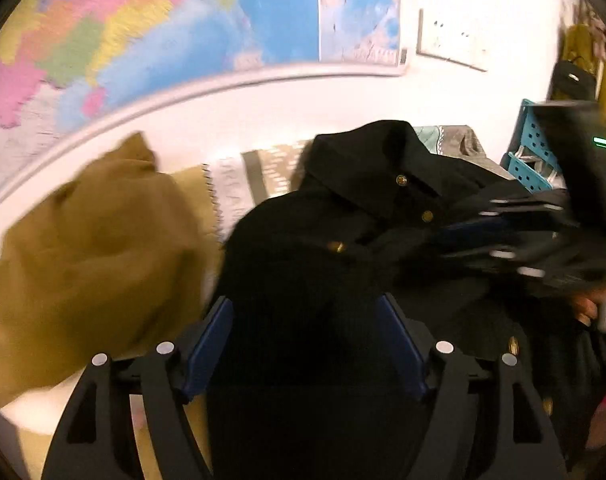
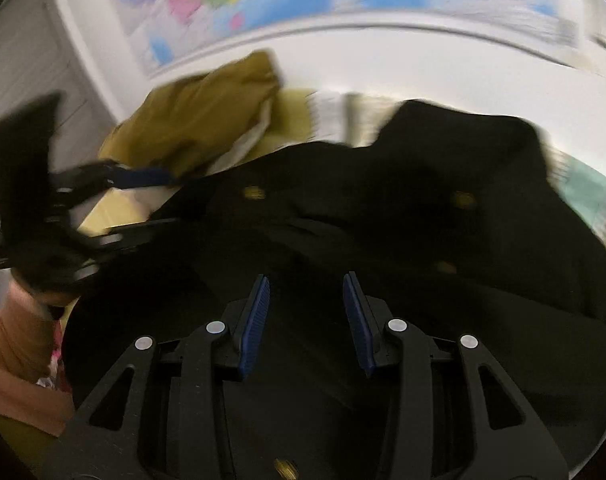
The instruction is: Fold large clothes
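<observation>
Across the middle of both views lies a crumpled black cloth coat with brass buttons (image 1: 343, 216), beside a mustard-yellow garment (image 1: 87, 248) at left. Left gripper (image 1: 303, 344) hovers over the coat, its blue-padded fingers spread wide and grasping nothing; right gripper (image 2: 307, 320) likewise stands partly parted above the dark cloth, empty.

Surface (image 1: 259, 176) under clothes covered by pale patterned cloth with grey and yellow bands, showing only in gaps beyond jaws; whether bed or bench cannot tell; black coat (image 1: 343, 240) with gold buttons lies crumpled on it, directly ahead of and under both pairs of jaws; mustard garment (image 1: 95, 248) heaped beside coat, left of left jaws, touching coat's edge; mint-green fabric (image 1: 435, 136) past coat's collar.
</observation>
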The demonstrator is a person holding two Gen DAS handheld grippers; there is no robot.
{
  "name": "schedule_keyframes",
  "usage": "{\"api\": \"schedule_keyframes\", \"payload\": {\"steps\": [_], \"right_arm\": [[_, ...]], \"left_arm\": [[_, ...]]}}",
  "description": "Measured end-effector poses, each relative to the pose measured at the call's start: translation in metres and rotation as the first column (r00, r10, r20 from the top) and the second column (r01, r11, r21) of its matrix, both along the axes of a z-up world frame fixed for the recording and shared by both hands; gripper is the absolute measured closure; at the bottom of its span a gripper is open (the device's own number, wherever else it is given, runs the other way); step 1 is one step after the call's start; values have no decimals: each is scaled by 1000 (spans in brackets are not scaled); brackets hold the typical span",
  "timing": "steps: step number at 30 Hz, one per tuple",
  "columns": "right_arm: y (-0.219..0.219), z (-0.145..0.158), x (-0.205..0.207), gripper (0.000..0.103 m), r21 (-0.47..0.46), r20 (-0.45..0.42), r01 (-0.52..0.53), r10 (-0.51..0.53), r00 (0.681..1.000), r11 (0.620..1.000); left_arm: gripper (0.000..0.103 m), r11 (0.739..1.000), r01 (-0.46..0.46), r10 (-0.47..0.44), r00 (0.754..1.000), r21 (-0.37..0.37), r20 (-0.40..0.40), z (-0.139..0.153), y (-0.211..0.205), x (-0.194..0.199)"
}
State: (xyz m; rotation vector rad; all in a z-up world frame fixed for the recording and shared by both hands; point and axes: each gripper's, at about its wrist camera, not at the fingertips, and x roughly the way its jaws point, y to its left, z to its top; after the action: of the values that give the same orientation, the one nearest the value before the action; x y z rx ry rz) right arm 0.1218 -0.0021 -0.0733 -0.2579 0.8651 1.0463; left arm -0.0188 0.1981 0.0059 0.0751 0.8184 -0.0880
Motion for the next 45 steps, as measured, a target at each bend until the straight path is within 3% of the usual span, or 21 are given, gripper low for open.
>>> {"api": "schedule_keyframes", "payload": {"steps": [3, 7, 10, 13, 15, 16, 19, 25, 28, 29, 31, 33, 35, 38, 40, 41, 42, 43, 44, 45], "right_arm": [[31, -16, 2, 66, -42, -17, -34, 33, 999, 999], [37, -36, 15, 71, -94, -43, -9, 5, 999, 995], [32, -36, 13, 72, -102, -41, 4, -8, 999, 995], [25, -30, 5, 64, -90, -43, 10, -14, 999, 996], [20, -22, -7, 61, -65, -47, -5, 2, 999, 998], [19, -19, -12, 61, -54, -47, -15, 12, 999, 998], [14, -9, -31, 60, -14, -57, -54, 53, 997, 998], [18, 9, -70, 57, 83, -78, -160, 166, 983, 984], [25, 22, -99, 46, 154, -61, -250, 262, 963, 956], [27, 26, -110, 37, 178, -45, -275, 287, 957, 945], [32, 32, -130, 33, 228, -24, -331, 345, 938, 916], [40, 33, -151, 21, 277, -29, -384, 407, 913, 881], [52, 27, -165, 20, 276, -47, -412, 440, 897, 869], [75, 11, -179, 18, 234, -75, -413, 440, 895, 880], [87, -1, -180, 35, 217, -110, -383, 413, 904, 898], [89, -4, -179, 56, 226, -139, -386, 422, 896, 894], [88, -5, -177, 84, 248, -156, -388, 432, 888, 888], [84, -1, -173, 96, 276, -167, -387, 440, 882, 880], [76, 5, -166, 95, 321, -197, -380, 454, 869, 867], [68, 11, -160, 95, 362, -218, -370, 464, 859, 856]], "left_arm": [[24, 999, -27, 28, 999, 41, -23, -6, 14, -30], [24, 997, -63, 70, 987, 53, -143, -39, 33, -59], [24, 998, -57, 50, 973, -25, -227, -61, 45, -83], [29, 994, -48, 21, 968, -101, -251, -71, 51, -96], [69, 993, -47, 19, 970, -111, -244, -70, 52, -100], [98, 991, -30, -3, 970, -133, -242, -68, 53, -102], [100, 986, -40, 5, 978, -164, -207, -50, 59, -101], [100, 977, -25, 12, 998, -212, -64, 29, 77, -92], [100, 967, 13, -27, 998, -253, -52, 59, 79, -72], [100, 965, 22, -39, 997, -260, -59, 64, 76, -64], [100, 967, 43, -62, 996, -252, -67, 68, 69, -57], [99, 966, 69, -91, 993, -251, -77, 66, 58, -47], [99, 964, 71, -100, 990, -255, -103, 56, 48, -39], [99, 962, 75, -113, 985, -264, -133, 47, 37, -30], [99, 959, 73, -117, 982, -272, -151, 42, 30, -19], [98, 960, 76, -121, 980, -268, -158, 40, 28, -18], [97, 961, 78, -126, 977, -266, -170, 38, 25, -17], [96, 960, 82, -133, 975, -267, -178, 36, 25, -14], [93, 955, 97, -150, 973, -281, -173, 39, 23, -13], [82, 948, 113, -164, 974, -299, -154, 44, 24, -13]]}}
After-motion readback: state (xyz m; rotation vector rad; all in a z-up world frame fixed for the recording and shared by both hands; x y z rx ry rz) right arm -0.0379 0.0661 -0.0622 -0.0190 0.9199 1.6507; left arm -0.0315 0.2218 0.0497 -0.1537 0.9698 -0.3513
